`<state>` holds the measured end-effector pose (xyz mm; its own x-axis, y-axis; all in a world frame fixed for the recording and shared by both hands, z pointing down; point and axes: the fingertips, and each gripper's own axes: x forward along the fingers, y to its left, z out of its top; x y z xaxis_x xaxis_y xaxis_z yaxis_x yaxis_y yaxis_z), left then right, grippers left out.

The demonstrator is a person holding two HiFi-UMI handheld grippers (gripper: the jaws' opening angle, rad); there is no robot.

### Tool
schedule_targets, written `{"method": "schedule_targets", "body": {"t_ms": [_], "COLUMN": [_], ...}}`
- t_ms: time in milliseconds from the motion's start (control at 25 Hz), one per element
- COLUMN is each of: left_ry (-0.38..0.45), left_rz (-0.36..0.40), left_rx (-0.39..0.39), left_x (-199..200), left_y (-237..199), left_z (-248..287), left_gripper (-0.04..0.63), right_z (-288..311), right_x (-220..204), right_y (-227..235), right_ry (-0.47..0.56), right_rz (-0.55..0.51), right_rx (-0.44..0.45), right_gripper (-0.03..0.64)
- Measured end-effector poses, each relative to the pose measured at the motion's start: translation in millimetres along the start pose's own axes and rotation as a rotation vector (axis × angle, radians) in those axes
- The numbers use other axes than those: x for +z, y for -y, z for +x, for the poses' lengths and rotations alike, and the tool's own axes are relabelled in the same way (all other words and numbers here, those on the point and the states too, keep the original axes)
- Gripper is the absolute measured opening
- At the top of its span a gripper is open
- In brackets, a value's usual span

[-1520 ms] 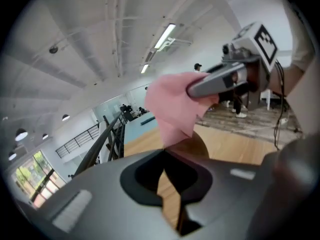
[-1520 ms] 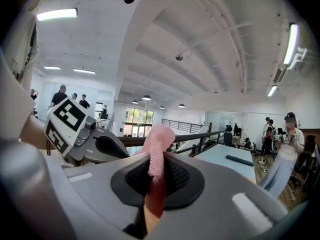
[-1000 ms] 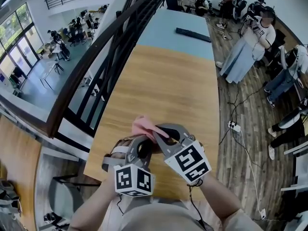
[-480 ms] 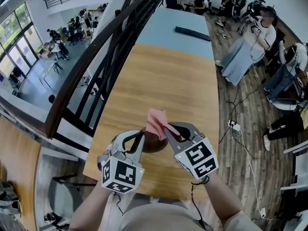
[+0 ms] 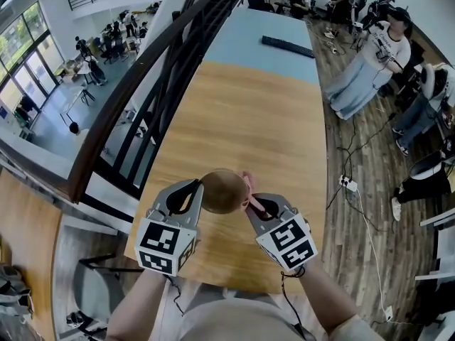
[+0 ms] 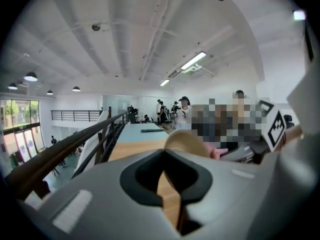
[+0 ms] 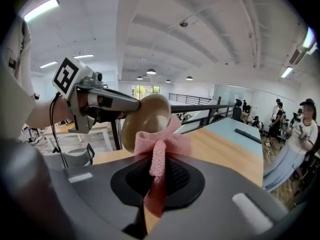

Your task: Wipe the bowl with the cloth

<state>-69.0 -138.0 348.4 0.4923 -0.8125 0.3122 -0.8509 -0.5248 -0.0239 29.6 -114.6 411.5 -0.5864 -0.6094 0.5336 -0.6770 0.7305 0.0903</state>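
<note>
A brown wooden bowl [image 5: 223, 190] hangs above the near end of the wooden table [image 5: 242, 119], and my left gripper [image 5: 196, 192] is shut on its rim. In the left gripper view the bowl [image 6: 187, 143] rises edge-on from between the shut jaws. My right gripper [image 5: 252, 199] is shut on a pink cloth [image 5: 247, 184], which lies against the bowl's right side. In the right gripper view the cloth [image 7: 160, 146] bunches out of the jaws and touches the tan bowl [image 7: 147, 119], held there by the left gripper [image 7: 131, 107].
The table's far end is pale blue [image 5: 263, 59], with a long black object [image 5: 286, 47] on it. A dark railing [image 5: 142, 98] runs along the table's left side. People stand on the wooden floor at the right, near a power strip [image 5: 348, 185] and cables.
The left gripper has rolled and turned the bowl, whose round face now shows from above. The right gripper has sunk, taking the cloth from above the bowl to its right side.
</note>
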Motion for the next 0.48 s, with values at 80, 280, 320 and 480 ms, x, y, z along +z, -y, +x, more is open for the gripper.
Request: {"method": "schedule_targets", "body": {"t_ms": [80, 280, 320, 480], "left_ry": [0.02, 0.065, 0.071, 0.089], "left_rz": [-0.024, -0.108, -0.127, -0.167], "left_rx": [0.017, 0.033, 0.032, 0.016], "left_x": [4, 12, 13, 15], "left_y": [-3, 0, 1, 9], "left_z": [1, 3, 4, 7], "left_gripper": [0.006, 0.006, 0.006, 0.005], "right_z": [5, 12, 14, 25], "right_x": [-1, 2, 3, 12], "right_y": [-11, -32, -36, -53], "right_ry": [0.001, 0.035, 0.045, 0.086], "right_rz": [0.008, 0.067, 0.085, 0.16], "right_rx": [0.019, 0.045, 0.056, 0.101], "right_gripper": [0.018, 0.018, 0.018, 0.018]}}
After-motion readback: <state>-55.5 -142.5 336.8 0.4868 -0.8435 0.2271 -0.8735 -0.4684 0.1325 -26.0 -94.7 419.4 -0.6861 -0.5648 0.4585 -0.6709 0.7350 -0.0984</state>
